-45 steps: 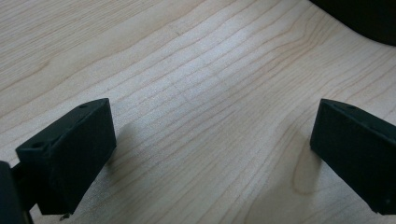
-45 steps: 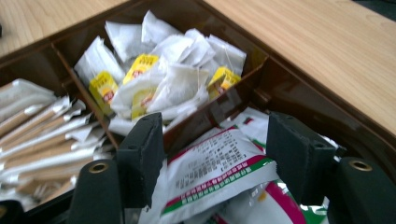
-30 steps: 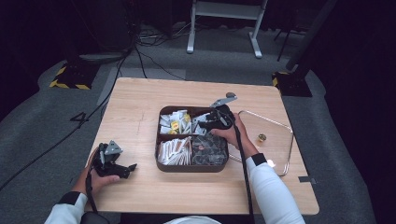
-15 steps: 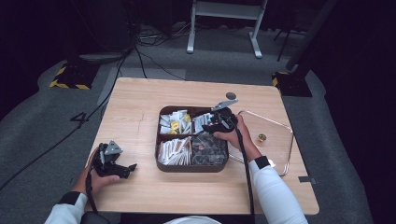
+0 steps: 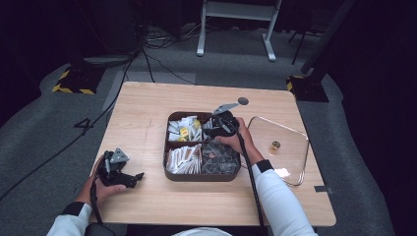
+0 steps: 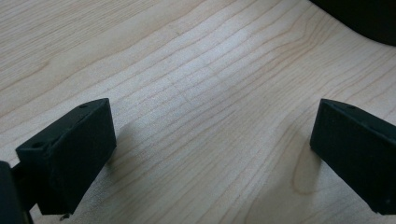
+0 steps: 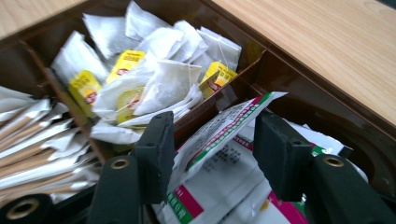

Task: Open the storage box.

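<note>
— On the table (image 5: pixel 147 113), where does the work stand?
— I'm at the brown tray (image 5: pixel 169 147), lid (image 5: pixel 295 152) off and lying to its right. My right gripper (image 7: pixel 212 154) is down in the far right compartment; its jaws have just been closing and now straddle a white packet (image 7: pixel 224 126) with a green and pink edge, pads not yet pressing as far as I can judge.
— How do you take it cleanly?
— I'd close on that raised edge alone, keeping clear of the tea bags (image 7: pixel 154 79) across the divider, then lift straight up.
— And the other?
— My left gripper (image 6: pixel 212 154) rests near the front edge, jaws spread over bare wood.
</note>
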Demonstrator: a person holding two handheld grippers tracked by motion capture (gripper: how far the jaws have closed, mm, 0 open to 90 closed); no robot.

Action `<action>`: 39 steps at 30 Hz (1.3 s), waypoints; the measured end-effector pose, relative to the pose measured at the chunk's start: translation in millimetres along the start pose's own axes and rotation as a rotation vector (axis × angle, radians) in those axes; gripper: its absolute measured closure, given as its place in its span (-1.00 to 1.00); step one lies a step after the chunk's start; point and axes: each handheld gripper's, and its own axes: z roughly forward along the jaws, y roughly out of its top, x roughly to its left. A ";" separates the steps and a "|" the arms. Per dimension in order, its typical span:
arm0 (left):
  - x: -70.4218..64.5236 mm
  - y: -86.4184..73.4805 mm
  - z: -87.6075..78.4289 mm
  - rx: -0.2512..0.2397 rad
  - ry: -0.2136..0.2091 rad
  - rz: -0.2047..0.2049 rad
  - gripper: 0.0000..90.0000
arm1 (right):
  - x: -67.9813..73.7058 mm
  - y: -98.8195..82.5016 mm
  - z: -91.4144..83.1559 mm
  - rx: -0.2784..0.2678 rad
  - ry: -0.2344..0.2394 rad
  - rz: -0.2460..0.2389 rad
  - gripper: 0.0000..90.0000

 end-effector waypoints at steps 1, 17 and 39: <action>0.0 0.0 0.0 0.000 0.000 0.000 -0.99 | -0.1 1.1 2.4 0.010 -0.003 -0.003 0.24; 0.0 0.0 0.0 0.000 0.000 0.001 -0.99 | 2.7 0.3 -5.1 -0.009 0.002 -0.029 0.96; -0.1 -0.5 -0.3 -0.001 0.000 -0.004 -0.99 | -1.3 -20.7 -58.9 -0.196 0.056 -0.035 0.98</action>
